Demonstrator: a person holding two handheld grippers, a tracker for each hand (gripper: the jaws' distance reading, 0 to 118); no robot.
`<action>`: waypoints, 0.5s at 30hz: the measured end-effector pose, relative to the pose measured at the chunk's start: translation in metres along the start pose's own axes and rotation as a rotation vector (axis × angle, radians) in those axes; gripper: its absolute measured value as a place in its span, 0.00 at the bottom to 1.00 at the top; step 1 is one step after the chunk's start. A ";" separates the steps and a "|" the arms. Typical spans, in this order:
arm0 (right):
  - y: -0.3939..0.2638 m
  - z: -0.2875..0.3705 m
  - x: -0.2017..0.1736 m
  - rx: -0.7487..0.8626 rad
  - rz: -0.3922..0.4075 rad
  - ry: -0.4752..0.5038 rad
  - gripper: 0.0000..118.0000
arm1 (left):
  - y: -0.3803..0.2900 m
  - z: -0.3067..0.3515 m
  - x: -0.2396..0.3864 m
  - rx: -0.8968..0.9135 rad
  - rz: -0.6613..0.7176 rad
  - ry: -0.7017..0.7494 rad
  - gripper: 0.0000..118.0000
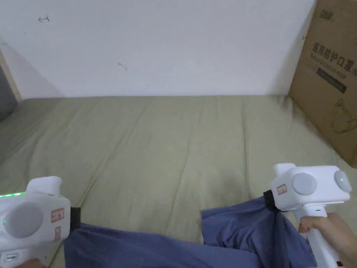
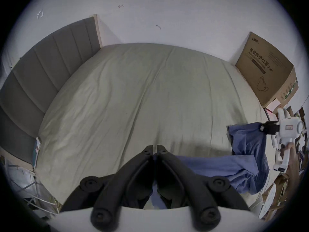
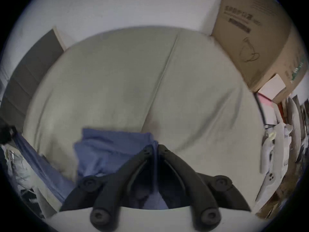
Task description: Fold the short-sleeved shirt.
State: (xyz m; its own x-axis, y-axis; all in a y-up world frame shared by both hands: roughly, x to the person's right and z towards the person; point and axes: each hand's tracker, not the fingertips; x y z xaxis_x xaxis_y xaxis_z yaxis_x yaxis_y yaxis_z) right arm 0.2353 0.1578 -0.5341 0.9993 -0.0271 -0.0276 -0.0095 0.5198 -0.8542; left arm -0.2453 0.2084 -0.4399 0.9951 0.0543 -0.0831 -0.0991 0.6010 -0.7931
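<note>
Blue short-sleeved shirt (image 1: 223, 240): draped along the near edge of the bed (image 1: 167, 146), which has an olive-green sheet, and strung between two tools. Left gripper (image 2: 154, 150): near left, jaws pinched together on the shirt's edge. Right gripper (image 3: 155, 146): near right, jaws clamped on a raised bunch of the shirt. Cardboard box (image 1: 331, 80): far right, against the white wall (image 1: 167, 45). Grey headboard (image 2: 43, 78): left.

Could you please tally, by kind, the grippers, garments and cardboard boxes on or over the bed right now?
Grippers: 2, the left gripper and the right gripper, each shut on the blue shirt
Garments: 1, that blue shirt
Cardboard boxes: 1, the cardboard box against the wall
Total: 4
</note>
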 end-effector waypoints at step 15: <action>0.093 0.280 0.076 0.462 -0.191 -0.076 0.04 | 0.119 0.165 0.013 0.395 -0.072 0.058 0.01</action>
State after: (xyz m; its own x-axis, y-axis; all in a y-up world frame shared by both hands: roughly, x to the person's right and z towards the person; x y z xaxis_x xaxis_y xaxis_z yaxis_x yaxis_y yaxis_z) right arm 0.3205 0.4434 -0.4701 0.9816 -0.1050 0.1595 0.1741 0.8356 -0.5211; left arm -0.2433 0.4119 -0.4362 0.9962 -0.0376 -0.0784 -0.0073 0.8624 -0.5061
